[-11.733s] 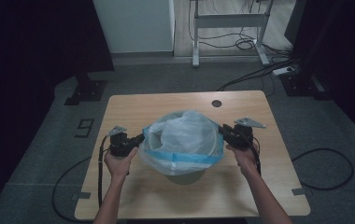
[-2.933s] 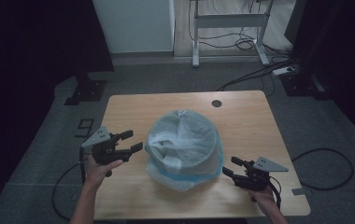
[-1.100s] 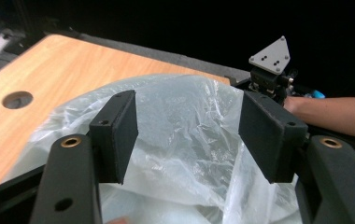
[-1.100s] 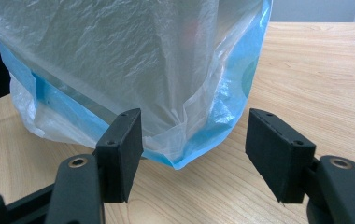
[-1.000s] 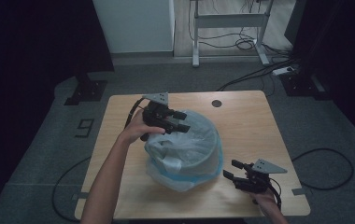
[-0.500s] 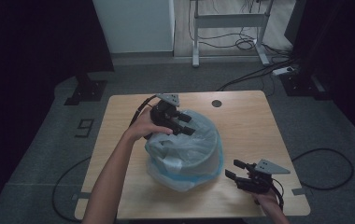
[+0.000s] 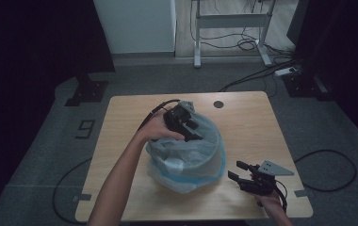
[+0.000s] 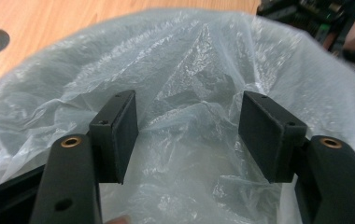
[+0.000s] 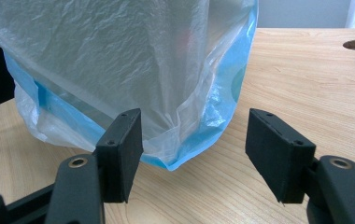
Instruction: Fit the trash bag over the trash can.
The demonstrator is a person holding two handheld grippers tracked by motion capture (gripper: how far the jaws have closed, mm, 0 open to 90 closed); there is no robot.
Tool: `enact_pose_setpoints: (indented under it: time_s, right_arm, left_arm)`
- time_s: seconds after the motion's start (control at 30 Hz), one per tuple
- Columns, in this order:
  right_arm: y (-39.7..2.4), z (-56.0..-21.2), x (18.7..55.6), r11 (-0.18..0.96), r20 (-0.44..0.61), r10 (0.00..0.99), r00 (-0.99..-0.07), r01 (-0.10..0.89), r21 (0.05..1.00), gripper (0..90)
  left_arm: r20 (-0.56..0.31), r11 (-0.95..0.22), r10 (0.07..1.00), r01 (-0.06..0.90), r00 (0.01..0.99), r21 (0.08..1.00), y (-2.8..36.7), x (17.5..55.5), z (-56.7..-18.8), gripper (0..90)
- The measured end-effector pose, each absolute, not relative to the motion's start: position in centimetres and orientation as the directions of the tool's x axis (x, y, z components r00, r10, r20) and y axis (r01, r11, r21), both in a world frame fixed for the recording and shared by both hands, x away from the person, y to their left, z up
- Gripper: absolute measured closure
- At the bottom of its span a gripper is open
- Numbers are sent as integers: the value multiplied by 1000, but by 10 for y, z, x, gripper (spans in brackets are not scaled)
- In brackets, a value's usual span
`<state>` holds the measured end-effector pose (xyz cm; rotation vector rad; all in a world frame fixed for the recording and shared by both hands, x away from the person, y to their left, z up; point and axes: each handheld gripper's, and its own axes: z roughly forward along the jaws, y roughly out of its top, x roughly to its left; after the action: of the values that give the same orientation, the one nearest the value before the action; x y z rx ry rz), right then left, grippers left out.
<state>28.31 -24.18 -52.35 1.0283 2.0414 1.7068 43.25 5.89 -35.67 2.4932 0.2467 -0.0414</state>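
A translucent plastic bag (image 7: 189, 157) with a blue band stands puffed up in the middle of the wooden table (image 7: 252, 122); what it covers I cannot tell. My left gripper (image 7: 193, 133) hovers over the bag's far left top, pointing down into the crinkled film (image 8: 189, 60). It is open, its pads (image 8: 119, 133) apart with only film behind them. My right gripper (image 7: 234, 170) rests low at the near right of the table, open, a short way from the bag. In the right gripper view the bag's blue hem (image 9: 199, 140) hangs just beyond the left jaw.
A round cable hole (image 7: 218, 104) sits near the table's far edge. Bare wood lies right of the bag (image 9: 306, 84). Cables trail from both grippers over the table's near edge. A desk frame (image 7: 229, 21) and floor cables stand beyond the table.
My left hand has slid to the right, from the bag's far left edge to over its top. The right gripper and the bag have kept still.
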Motion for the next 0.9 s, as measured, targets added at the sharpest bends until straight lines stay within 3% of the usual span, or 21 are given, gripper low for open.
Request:
enact_pose_setpoints:
  time_s: [0.27, 0.67, 0.9]
  right_arm:
    - [-240, -524, 283, 49, 218, 674, -706, 337, 940, 358]
    - [-238, -524, 283, 53, 215, 673, -708, 336, 940, 359]
    - [-235, -524, 282, 60, 213, 670, -711, 339, 939, 358]
  left_arm:
    - [-52, -818, 164, 165, 985, 551, 51, 427, -360, 362]
    - [-73, -690, 156, 162, 985, 706, 85, 410, -333, 362]
    - [-72, -757, 121, 139, 990, 639, 82, 399, -343, 366]
